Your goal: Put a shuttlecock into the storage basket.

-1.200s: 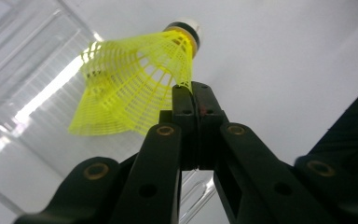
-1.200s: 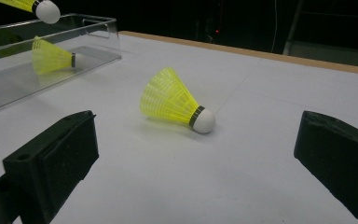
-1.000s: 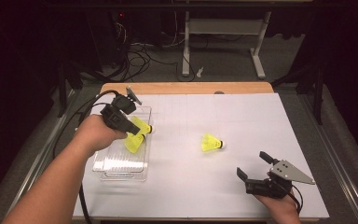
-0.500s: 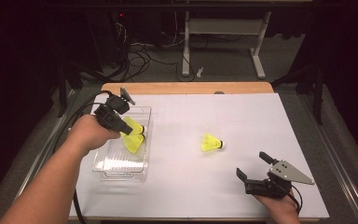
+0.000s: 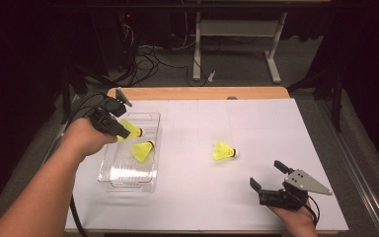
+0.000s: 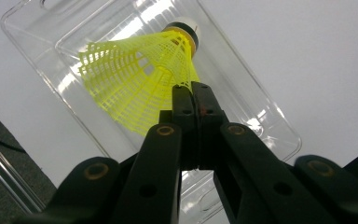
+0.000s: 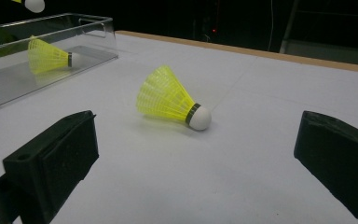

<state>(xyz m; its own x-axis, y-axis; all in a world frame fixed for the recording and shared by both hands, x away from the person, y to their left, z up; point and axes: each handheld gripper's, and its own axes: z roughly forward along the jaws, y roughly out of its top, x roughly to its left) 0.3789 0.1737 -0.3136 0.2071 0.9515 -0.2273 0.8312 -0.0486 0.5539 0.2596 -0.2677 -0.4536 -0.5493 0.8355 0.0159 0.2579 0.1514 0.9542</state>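
Shuttlecock [image 6: 140, 79], yellow with a white tip, is clamped by the edge of its mesh skirt between the closed jaws of your left gripper [image 5: 121, 129]. It hangs above the clear plastic tray [image 5: 109, 170], over the tray's far end, tip pointing away from your hand. A second shuttlecock [image 5: 142, 150] lies on its side inside the tray, just below the held one in the high view. A third shuttlecock [image 5: 224, 151] lies on the white table surface [image 5: 256, 123], well apart from the tray and in front of your right gripper [image 5: 269, 177]. Your right gripper rests near the table's front edge with its jaws spread wide and nothing between them; the third shuttlecock [image 7: 172, 99] lies ahead of them.
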